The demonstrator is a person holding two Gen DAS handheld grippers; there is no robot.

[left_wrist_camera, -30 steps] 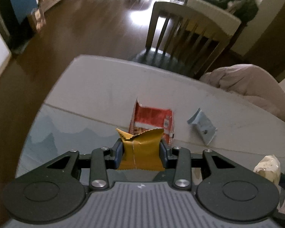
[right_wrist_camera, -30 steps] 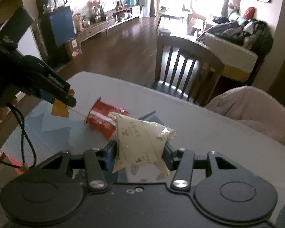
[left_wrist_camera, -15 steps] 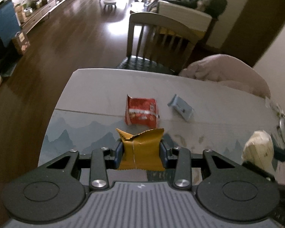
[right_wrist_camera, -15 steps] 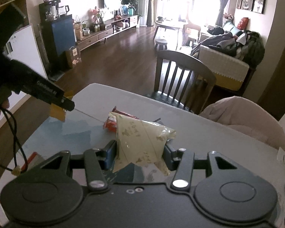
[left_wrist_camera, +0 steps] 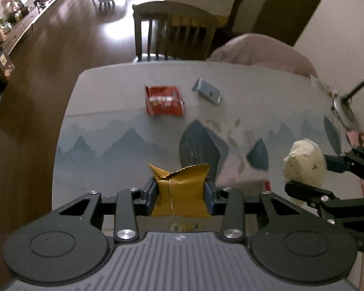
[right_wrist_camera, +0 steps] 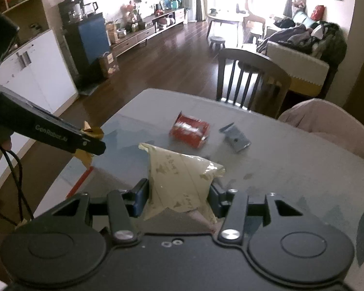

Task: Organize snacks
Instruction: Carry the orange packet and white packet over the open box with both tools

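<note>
Left tool (left_wrist_camera: 180, 195) was clamped on a mustard-yellow snack packet (left_wrist_camera: 182, 189), pads pressed on both sides, crimped top edge sticking up past the jaws, held above the desk (left_wrist_camera: 104, 101). Right tool (right_wrist_camera: 179, 197) was clamped on a beige printed snack pouch (right_wrist_camera: 179, 179), pouch creased and bulging above the pads, also clear of the desk.

From the left wrist view, the right tool with its beige pouch sat at 3 o'clock, near but apart from the left tool. From the right wrist view, the left tool showed at 9 o'clock, with a bit of the yellow packet visible at its tip.

Farther out on the desk, at 12 o'clock: a red snack packet (left_wrist_camera: 164, 100) lay flat. A small grey-blue packet (left_wrist_camera: 207, 93) lay just beside it at its 3 o'clock, not touching. Both sat on the plain grey part of the desk, beyond the mountain-print mat (left_wrist_camera: 133, 145).

Past the far desk edge, at 12 o'clock: a dark wooden chair (left_wrist_camera: 174, 29). At 1 o'clock: a pink cushion-like shape (left_wrist_camera: 259, 51), blurred.
</note>
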